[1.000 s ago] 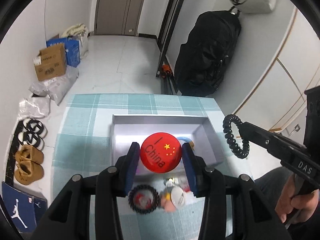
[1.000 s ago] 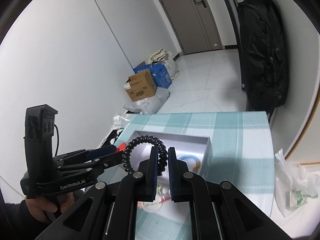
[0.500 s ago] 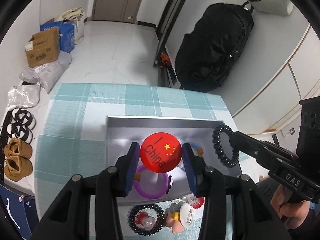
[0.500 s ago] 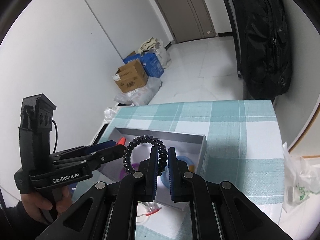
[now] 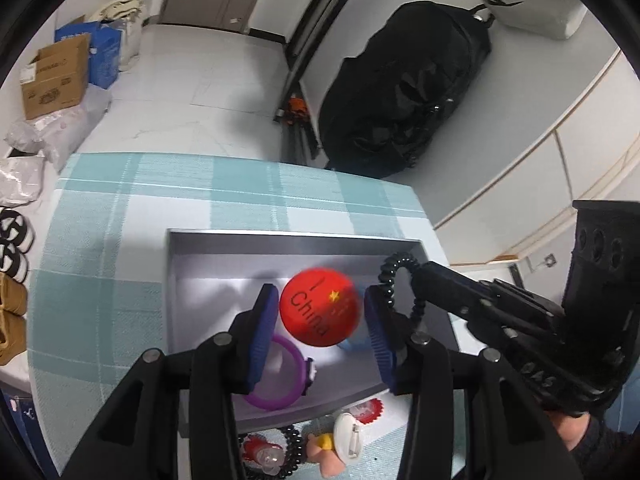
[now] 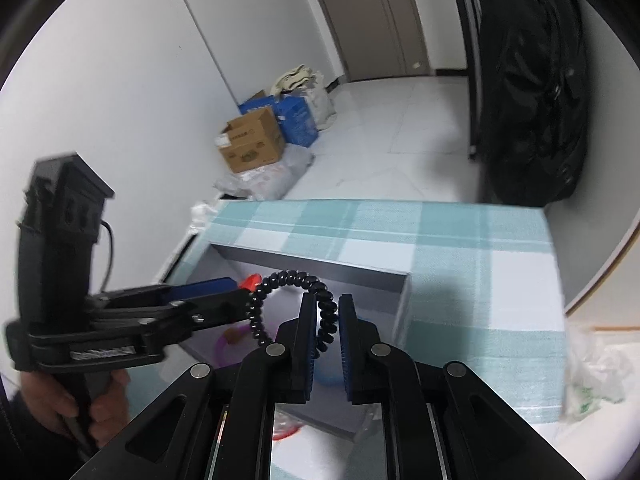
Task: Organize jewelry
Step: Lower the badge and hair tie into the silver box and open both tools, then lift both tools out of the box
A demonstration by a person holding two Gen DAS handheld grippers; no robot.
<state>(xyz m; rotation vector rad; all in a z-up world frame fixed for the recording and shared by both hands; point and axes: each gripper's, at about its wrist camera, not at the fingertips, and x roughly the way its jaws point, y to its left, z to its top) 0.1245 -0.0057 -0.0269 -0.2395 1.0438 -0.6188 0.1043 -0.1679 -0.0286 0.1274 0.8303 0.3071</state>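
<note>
Left tongs (image 5: 320, 316) astride red badge (image 5: 320, 306) (ungripped)

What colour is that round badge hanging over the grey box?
Red round badge, with yellow stars and black "China" lettering; the left wrist view shows it best.

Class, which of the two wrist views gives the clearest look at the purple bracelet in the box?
The left wrist view: the purple bracelet shows as a nearly whole ring on the box floor, partly behind the left gripper. The right wrist view shows only a blurred arc.
</note>
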